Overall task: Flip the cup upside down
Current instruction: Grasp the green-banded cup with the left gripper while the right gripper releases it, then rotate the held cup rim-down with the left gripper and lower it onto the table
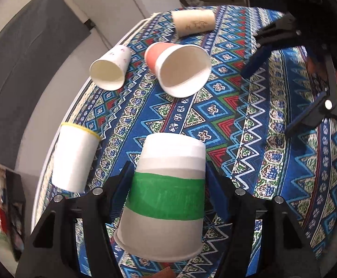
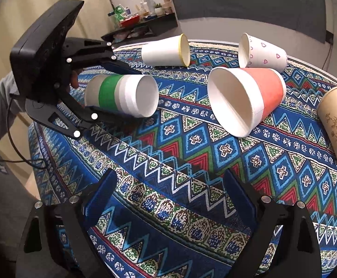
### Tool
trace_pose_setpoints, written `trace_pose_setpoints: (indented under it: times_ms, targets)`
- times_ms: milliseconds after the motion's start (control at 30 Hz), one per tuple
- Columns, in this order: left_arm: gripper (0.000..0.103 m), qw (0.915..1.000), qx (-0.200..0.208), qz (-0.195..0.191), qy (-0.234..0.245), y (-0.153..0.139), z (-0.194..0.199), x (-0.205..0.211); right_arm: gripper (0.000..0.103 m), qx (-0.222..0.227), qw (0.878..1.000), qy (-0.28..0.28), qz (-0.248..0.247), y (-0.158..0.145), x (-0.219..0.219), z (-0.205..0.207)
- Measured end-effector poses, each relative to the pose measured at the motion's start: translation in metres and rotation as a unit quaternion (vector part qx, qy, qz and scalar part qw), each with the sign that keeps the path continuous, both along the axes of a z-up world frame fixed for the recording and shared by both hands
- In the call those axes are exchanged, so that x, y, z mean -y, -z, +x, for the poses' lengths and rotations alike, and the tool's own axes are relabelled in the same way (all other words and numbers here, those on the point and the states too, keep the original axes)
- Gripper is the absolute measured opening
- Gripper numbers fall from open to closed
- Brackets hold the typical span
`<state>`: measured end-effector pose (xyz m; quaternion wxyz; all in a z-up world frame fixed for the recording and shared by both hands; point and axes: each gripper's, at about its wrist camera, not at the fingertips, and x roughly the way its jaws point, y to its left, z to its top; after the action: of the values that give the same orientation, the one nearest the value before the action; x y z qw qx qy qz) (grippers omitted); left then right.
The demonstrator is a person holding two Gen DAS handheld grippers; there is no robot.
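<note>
Across the patterned tablecloth (image 2: 191, 162), from left, the left gripper (image 2: 113, 88) clamps the green-banded cup (image 2: 120, 95) sideways, half-flipped and not yet set down; four cups lie toppled; the right gripper (image 2: 168, 199) gapes, holding nothing.

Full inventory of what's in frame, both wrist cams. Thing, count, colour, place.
green-band cup: 1, white with green stripe, on its side between the left gripper's fingers, bottom end facing away from it
orange cup: 1, orange with white rim, on its side mid-table
heart cup: 1, white with pink hearts, on its side behind the orange cup
yellow-rim cup: 1, white, on its side near the far edge
beige cup: 1, beige with a bamboo drawing, lying at the right edge of the right wrist view
tablecloth: 1, blue patterned, covers the table
shelf: 1, dark, cluttered, background
left gripper: 1, black, shut on the green-band cup
right gripper: 1, black, open above the cloth
</note>
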<state>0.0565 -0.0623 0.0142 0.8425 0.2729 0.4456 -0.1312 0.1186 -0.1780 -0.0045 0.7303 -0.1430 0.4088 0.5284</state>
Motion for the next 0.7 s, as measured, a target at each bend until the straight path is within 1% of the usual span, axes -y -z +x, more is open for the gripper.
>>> trace_pose_setpoints:
  times_ms: [133,233,333,433,467,500,567,600,667,700]
  targets:
    - [0.063,0.9986,0.021,-0.037,-0.031,-0.005,-0.001,-0.006,0.089,-0.005,1.0,0.0,0.01,0.0,0.0,-0.002]
    - [0.063,0.9947,0.038,-0.072,-0.063,-0.012,0.003,-0.013,0.089,-0.007,1.0,0.001,0.016,-0.003,-0.002,-0.006]
    - [0.063,0.986,0.057,-0.121,-0.1,-0.019,0.01,-0.02,0.089,-0.005,1.0,0.002,0.024,-0.006,-0.002,-0.008]
    - [0.063,0.974,0.095,-0.156,-0.133,-0.022,0.009,-0.025,0.089,-0.006,1.0,0.003,0.028,-0.007,-0.003,-0.011]
    - [0.063,0.9683,0.101,-0.176,-0.145,-0.024,0.007,-0.028,0.089,-0.006,1.0,0.002,0.028,-0.006,-0.004,-0.012]
    - [0.063,0.9656,0.103,-0.186,-0.149,-0.024,0.005,-0.029,0.089,-0.006,1.0,0.001,0.027,-0.006,-0.004,-0.012]
    - [0.063,0.9618,0.133,-0.179,-0.159,-0.024,-0.003,-0.027,0.089,-0.005,1.0,0.0,0.024,-0.005,-0.007,-0.012]
    - [0.063,0.9604,0.138,-0.181,-0.161,-0.024,-0.005,-0.028,0.089,-0.006,1.0,-0.001,0.022,-0.004,-0.009,-0.013]
    - [0.063,0.9515,0.139,-0.21,-0.177,-0.027,-0.007,-0.035,0.089,-0.004,1.0,-0.001,0.018,-0.003,-0.012,-0.014]
    - [0.063,0.9432,0.149,-0.226,-0.192,-0.029,-0.008,-0.039,0.089,-0.003,1.0,-0.001,0.019,-0.003,-0.013,-0.014]
